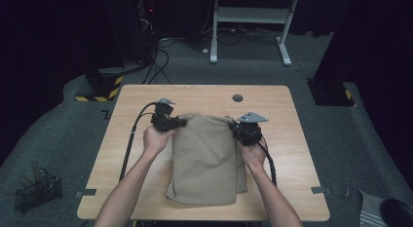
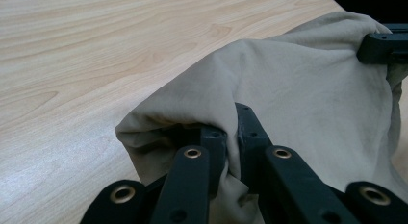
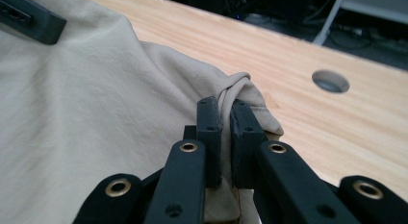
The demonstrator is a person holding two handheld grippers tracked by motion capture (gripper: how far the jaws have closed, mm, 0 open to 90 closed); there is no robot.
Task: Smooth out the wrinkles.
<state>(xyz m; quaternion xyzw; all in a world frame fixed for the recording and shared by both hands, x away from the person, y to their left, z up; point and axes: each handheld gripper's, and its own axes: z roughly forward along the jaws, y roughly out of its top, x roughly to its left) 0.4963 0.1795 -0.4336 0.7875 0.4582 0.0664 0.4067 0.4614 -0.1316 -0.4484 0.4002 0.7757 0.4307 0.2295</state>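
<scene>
My high view looks forward and down over the whole table (image 1: pixel 146 98). My two gripper views sit low and close, facing inward along their jaws; all three share the cloth (image 1: pixel 207 159).

Both forearms come in from the table's near edge, angling slightly inward toward the middle. The left gripper (image 1: pixel 181 123) sits toward the left edge, pointing right, jaws pinched tight on the beige cloth (image 1: pixel 207 154). The right gripper (image 1: pixel 234 125) mirrors it toward the right edge, pointing left, jaws clamped on the cloth's other top corner, hands wrapped round both grips.
</scene>
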